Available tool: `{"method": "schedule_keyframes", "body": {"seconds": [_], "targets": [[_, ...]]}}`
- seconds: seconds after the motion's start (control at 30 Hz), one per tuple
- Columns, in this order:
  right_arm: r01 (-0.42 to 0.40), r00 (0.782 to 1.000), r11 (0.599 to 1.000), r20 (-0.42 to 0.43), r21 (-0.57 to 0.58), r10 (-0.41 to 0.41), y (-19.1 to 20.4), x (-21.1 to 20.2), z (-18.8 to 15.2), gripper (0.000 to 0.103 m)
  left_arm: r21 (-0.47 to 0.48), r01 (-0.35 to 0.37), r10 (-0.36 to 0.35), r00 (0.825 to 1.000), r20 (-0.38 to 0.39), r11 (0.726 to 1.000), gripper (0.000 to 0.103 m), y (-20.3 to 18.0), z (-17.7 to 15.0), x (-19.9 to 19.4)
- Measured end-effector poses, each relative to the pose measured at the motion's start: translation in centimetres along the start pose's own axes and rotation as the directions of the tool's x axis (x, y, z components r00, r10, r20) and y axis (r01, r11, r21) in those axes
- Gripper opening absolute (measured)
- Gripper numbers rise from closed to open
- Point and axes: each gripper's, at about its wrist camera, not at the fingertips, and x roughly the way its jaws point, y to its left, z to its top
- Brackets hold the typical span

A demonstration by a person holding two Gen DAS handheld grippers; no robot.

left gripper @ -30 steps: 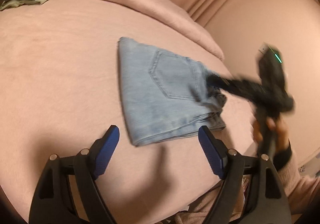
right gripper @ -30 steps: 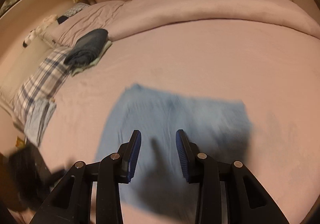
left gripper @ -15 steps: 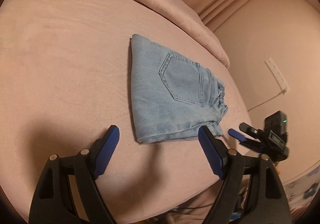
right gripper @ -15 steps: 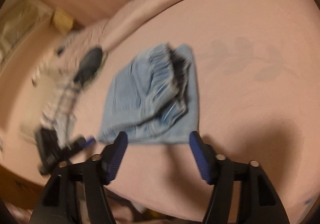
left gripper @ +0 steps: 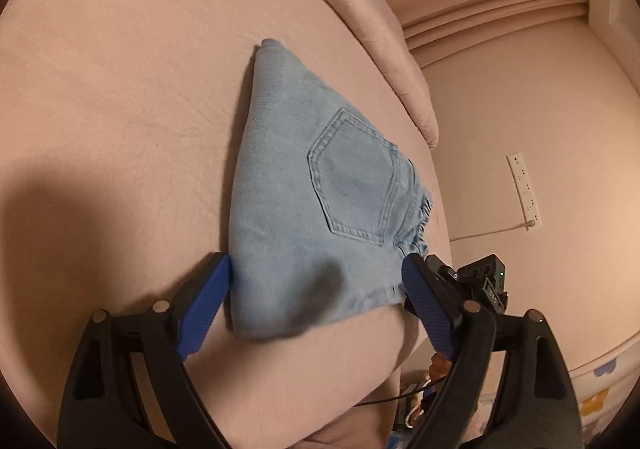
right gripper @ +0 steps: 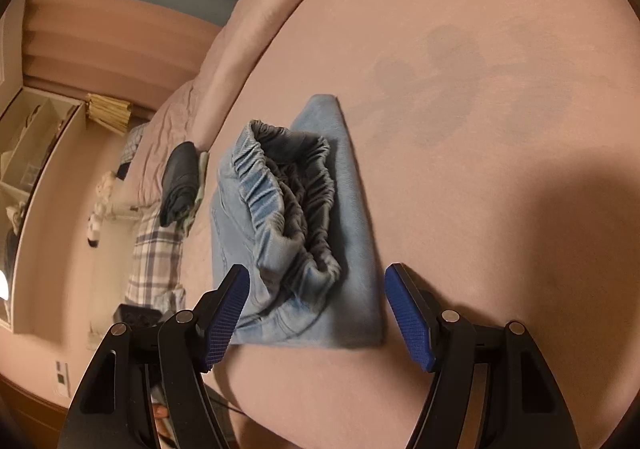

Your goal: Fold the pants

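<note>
Pink bed bears folded jeans; left gripper and right gripper gape wide (both empty).

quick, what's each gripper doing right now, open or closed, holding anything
Left tongs: open, holding nothing, straddling the folded light-blue denim pants.
Right tongs: open, holding nothing, at the same pants' waistband end.

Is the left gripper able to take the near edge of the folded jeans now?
Probably yes. The left gripper is open, its jaws either side of the folded jeans edge, nothing between.
</note>
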Motion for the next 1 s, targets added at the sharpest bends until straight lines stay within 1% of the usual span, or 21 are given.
{"method": "schedule_keyframes", "body": {"seconds": [0.1,0.2,0.3,0.5,0.57,0.63,0.67,0.73,0.77,0.83,0.9,0.97,1.0], "targets": [[0.007,1.000,1.000,-0.029,0.008,-0.007,0.2,1.0,0.8,0.071,-0.026,0.018,-0.019,0.999,-0.033,1.000,0.086,0.3,0.8,0.5],[0.014,0.998,1.000,-0.062,0.011,-0.013,0.5,2.2,1.8,0.071,-0.026,0.016,-0.018,0.998,-0.063,1.000,0.086,0.1,1.6,1.1],[0.024,0.997,1.000,-0.078,-0.012,-0.025,1.1,2.9,2.2,0.075,-0.026,0.020,-0.022,0.996,-0.084,0.999,0.086,-0.1,2.3,1.9],[0.017,0.997,0.999,-0.078,-0.042,-0.020,1.4,3.9,3.0,0.077,0.007,0.023,-0.022,0.992,-0.123,1.000,0.086,-1.2,3.5,3.6],[0.013,0.997,0.998,-0.069,-0.060,-0.017,1.5,4.1,3.0,0.077,0.022,0.018,-0.015,0.992,-0.122,1.000,0.086,-1.5,3.5,3.8],[0.026,0.998,0.996,-0.057,-0.084,-0.031,1.8,4.3,2.9,0.077,0.047,-0.003,0.008,0.994,-0.111,0.999,0.085,-1.8,3.1,3.9],[0.038,0.998,0.994,-0.049,-0.100,-0.043,2.1,4.3,2.7,0.077,0.058,-0.014,0.020,0.994,-0.104,0.998,0.083,-1.9,2.9,3.7],[0.090,0.995,0.982,-0.025,-0.164,-0.095,3.0,4.4,2.1,0.075,0.072,-0.041,0.048,0.994,-0.095,0.997,0.078,-1.9,2.7,3.7],[0.134,0.990,0.969,-0.008,-0.208,-0.139,3.7,4.5,1.7,0.074,0.081,-0.057,0.064,0.994,-0.093,0.995,0.075,-1.9,2.6,3.7],[0.211,0.977,0.938,0.027,-0.275,-0.212,4.9,4.8,0.8,0.072,0.108,-0.085,0.095,0.991,-0.090,0.991,0.074,-2.3,2.3,4.0],[0.258,0.966,0.916,0.052,-0.308,-0.255,5.5,5.0,0.3,0.072,0.154,-0.123,0.137,0.987,-0.084,0.980,0.074,-2.9,2.0,4.1],[0.301,0.953,0.898,0.080,-0.322,-0.291,6.0,5.1,-0.1,0.070,0.213,-0.179,0.198,0.978,-0.069,0.960,0.073,-3.4,1.5,4.4],[0.310,0.951,0.893,0.089,-0.327,-0.297,6.1,5.0,-0.3,0.068,0.236,-0.199,0.219,0.974,-0.062,0.951,0.072,-3.6,1.3,4.6]]}}
